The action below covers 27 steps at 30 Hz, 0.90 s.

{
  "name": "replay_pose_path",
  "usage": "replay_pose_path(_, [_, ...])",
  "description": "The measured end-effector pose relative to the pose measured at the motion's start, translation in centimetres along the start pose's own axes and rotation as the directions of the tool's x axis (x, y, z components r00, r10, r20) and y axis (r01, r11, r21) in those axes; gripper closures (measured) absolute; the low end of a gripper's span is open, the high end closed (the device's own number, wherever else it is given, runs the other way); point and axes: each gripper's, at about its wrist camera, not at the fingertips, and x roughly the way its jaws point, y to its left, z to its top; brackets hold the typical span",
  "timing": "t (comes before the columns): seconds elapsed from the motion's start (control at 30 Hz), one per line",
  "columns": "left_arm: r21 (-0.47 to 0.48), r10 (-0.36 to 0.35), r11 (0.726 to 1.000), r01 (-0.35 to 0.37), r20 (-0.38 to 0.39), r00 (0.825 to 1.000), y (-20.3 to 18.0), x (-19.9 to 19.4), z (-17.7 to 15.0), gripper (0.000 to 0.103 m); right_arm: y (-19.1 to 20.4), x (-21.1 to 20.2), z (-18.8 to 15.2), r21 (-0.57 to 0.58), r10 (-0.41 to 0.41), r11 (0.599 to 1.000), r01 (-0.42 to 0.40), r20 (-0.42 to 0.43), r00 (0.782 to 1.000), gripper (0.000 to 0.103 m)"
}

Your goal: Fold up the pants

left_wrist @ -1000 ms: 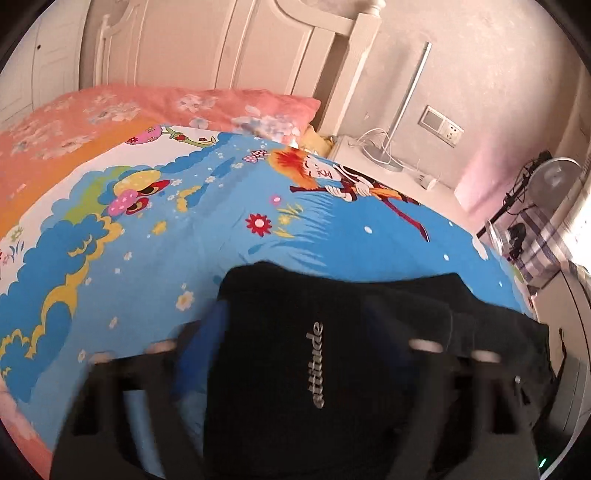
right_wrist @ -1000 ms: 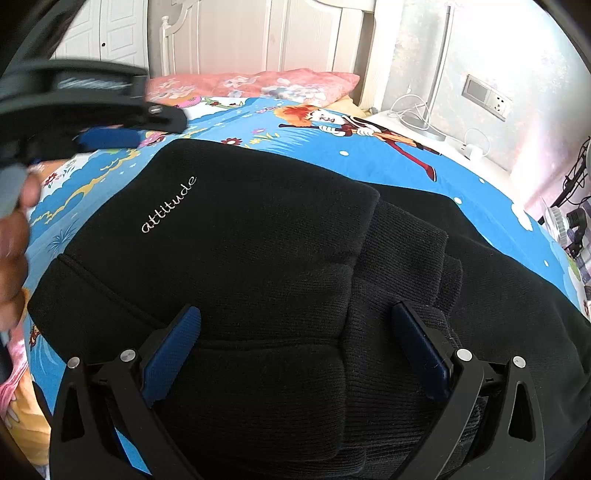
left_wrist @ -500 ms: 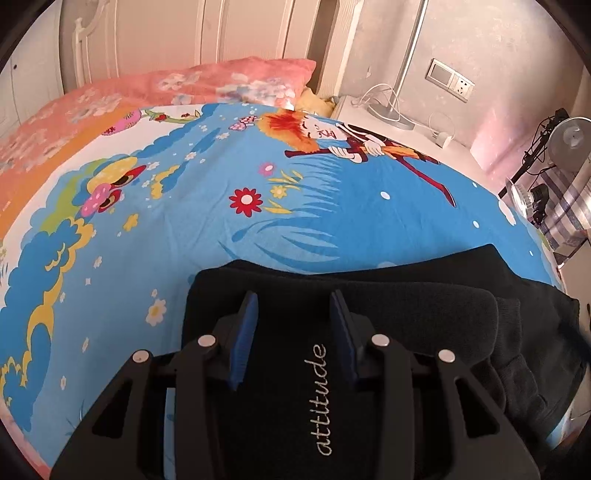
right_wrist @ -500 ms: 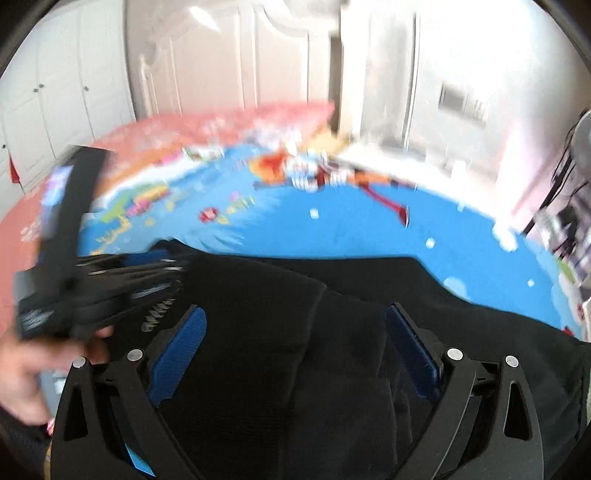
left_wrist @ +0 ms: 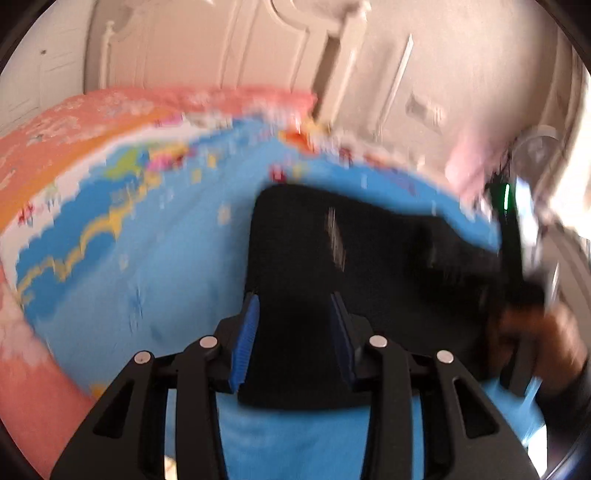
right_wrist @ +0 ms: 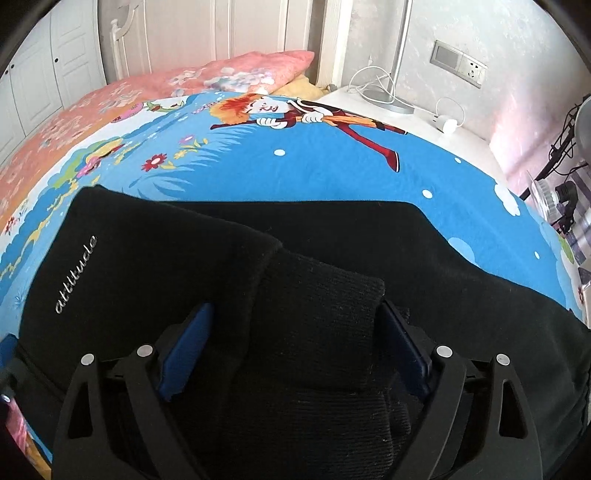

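Observation:
Black folded pants with silver "attitude" lettering lie on the blue cartoon bedsheet. My right gripper is low over the ribbed folded part. Its blue pads stand wide on either side of that fold and are closing; the right pad is near the rib's edge. In the blurred left wrist view, my left gripper is half open at the near left corner of the pants. The fabric runs flat under its right finger. The hand with the other gripper shows at the right.
A pink floral pillow lies against the white headboard. To the right stands a white nightstand with a lamp base and cables. A fan is at the bed's right edge and wardrobe doors are far left.
The left gripper narrowed its jaws and swept from the lettering area to the pants' left corner, leaving the right wrist view. The right gripper's pads drew in a little over the ribbed fold.

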Motion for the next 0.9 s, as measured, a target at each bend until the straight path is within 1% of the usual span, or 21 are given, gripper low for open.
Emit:
replay_pose_path(0.03, [0.008, 0.013, 1.0, -0.014, 0.017, 1.0, 0.2, 0.1, -0.5, 0.06, -0.2, -0.6, -0.2, 0.011, 0.003, 1.0, -0.003, 0.005, 1.0, 0.017])
replay_pose_path(0.07, [0.002, 0.011, 1.0, -0.011, 0.027, 1.0, 0.3, 0.1, -0.7, 0.058, -0.3, -1.5, -0.2, 0.023, 0.009, 1.0, -0.009, 0.016, 1.0, 0.017])
replay_pose_path(0.13, [-0.031, 0.001, 1.0, 0.0, 0.015, 1.0, 0.7, 0.2, -0.5, 0.056, -0.5, -4.1, -0.6, 0.041, 0.058, 0.997, -0.061, 0.061, 0.996, 0.017])
replay_pose_path(0.2, [-0.056, -0.02, 0.998, 0.02, 0.004, 1.0, 1.3, 0.5, -0.4, 0.049, -0.1, -6.1, -1.4, 0.03, 0.08, 0.996, -0.083, 0.084, 0.993, 0.017])
replay_pose_path(0.23, [-0.085, -0.042, 0.995, 0.042, -0.003, 0.999, 1.8, 0.7, -0.4, 0.048, 0.2, -6.8, -2.0, 0.019, 0.084, 0.996, -0.086, 0.082, 0.993, 0.017])
replay_pose_path(0.27, [-0.143, -0.088, 0.986, 0.086, -0.009, 0.996, 2.7, 0.9, -0.5, 0.046, 0.6, -7.3, -2.8, 0.007, 0.085, 0.996, -0.085, 0.072, 0.994, 0.017])
replay_pose_path(0.3, [-0.183, -0.118, 0.977, 0.114, -0.012, 0.993, 3.4, 1.1, -0.7, 0.043, 0.8, -7.3, -3.4, 0.002, 0.079, 0.997, -0.079, 0.053, 0.995, 0.017])
replay_pose_path(0.33, [-0.205, -0.143, 0.969, 0.138, -0.011, 0.99, 3.9, 1.0, -0.8, 0.043, 1.1, -6.7, -4.3, -0.004, 0.076, 0.997, -0.076, 0.016, 0.997, 0.017])
replay_pose_path(0.37, [-0.222, -0.177, 0.96, 0.172, -0.006, 0.984, 4.2, 0.8, -1.1, 0.043, 1.2, -6.2, -4.8, -0.009, 0.08, 0.997, -0.08, -0.006, 0.997, 0.017])
replay_pose_path(0.4, [-0.238, -0.207, 0.951, 0.199, -0.007, 0.978, 4.5, 0.7, -1.4, 0.043, 1.1, -5.7, -5.3, -0.01, 0.08, 0.997, -0.08, -0.009, 0.997, 0.017])
replay_pose_path(0.43, [-0.268, -0.25, 0.934, 0.238, -0.011, 0.968, 4.9, 0.8, -1.7, 0.04, 0.9, -5.7, -5.7, -0.003, 0.088, 0.996, -0.088, 0.01, 0.996, 0.017])
replay_pose_path(0.47, [-0.288, -0.278, 0.921, 0.262, -0.015, 0.96, 5.1, 0.9, -2.0, 0.034, 0.8, -5.7, -5.8, 0.005, 0.097, 0.995, -0.097, 0.015, 0.995, 0.016])
replay_pose_path(0.5, [-0.294, -0.29, 0.917, 0.27, -0.027, 0.957, 5.2, 1.0, -2.4, 0.032, 0.7, -5.7, -5.8, 0.01, 0.104, 0.994, -0.104, 0.01, 0.994, 0.016])
replay_pose_path(0.53, [-0.269, -0.291, 0.923, 0.276, -0.02, 0.956, 5.1, 0.9, -2.8, 0.032, 0.7, -5.7, -5.7, 0.009, 0.109, 0.994, -0.109, 0.005, 0.994, 0.016])
replay_pose_path(0.57, [-0.258, -0.291, 0.926, 0.276, -0.022, 0.956, 5.1, 0.9, -2.7, 0.034, 0.7, -5.6, -5.7, 0.007, 0.112, 0.994, -0.112, 0.004, 0.994, 0.015])
replay_pose_path(0.6, [-0.269, -0.309, 0.918, 0.292, -0.023, 0.951, 5.2, 1.0, -2.7, 0.045, 0.9, -5.5, -5.8, 0.003, 0.111, 0.994, -0.111, 0.005, 0.994, 0.015])
replay_pose_path(0.63, [-0.291, -0.338, 0.903, 0.317, -0.023, 0.941, 5.5, 1.1, -2.7, 0.047, 1.0, -5.6, -5.9, 0.001, 0.105, 0.994, -0.105, 0.013, 0.994, 0.015])
replay_pose_path(0.67, [-0.318, -0.348, 0.89, 0.326, -0.015, 0.937, 5.9, 1.2, -2.7, 0.051, 1.1, -5.6, -6.1, 0.001, 0.1, 0.995, -0.1, 0.018, 0.995, 0.015])
replay_pose_path(0.7, [-0.322, -0.349, 0.889, 0.326, -0.018, 0.937, 6.1, 1.3, -2.7, 0.057, 1.3, -5.7, -6.3, -0.004, 0.094, 0.996, -0.093, 0.021, 0.995, 0.015])
replay_pose_path(0.77, [-0.319, -0.35, 0.89, 0.326, -0.019, 0.937, 6.3, 1.2, -2.9, 0.062, 1.7, -5.7, -6.5, -0.027, 0.074, 0.997, -0.073, 0.032, 0.997, 0.015])
replay_pose_path(0.9, [-0.365, -0.389, 0.859, 0.36, -0.006, 0.921, 7.1, 1.3, -2.8, 0.065, 1.7, -5.5, -6.6, -0.028, 0.072, 0.997, -0.071, 0.041, 0.997, 0.015])
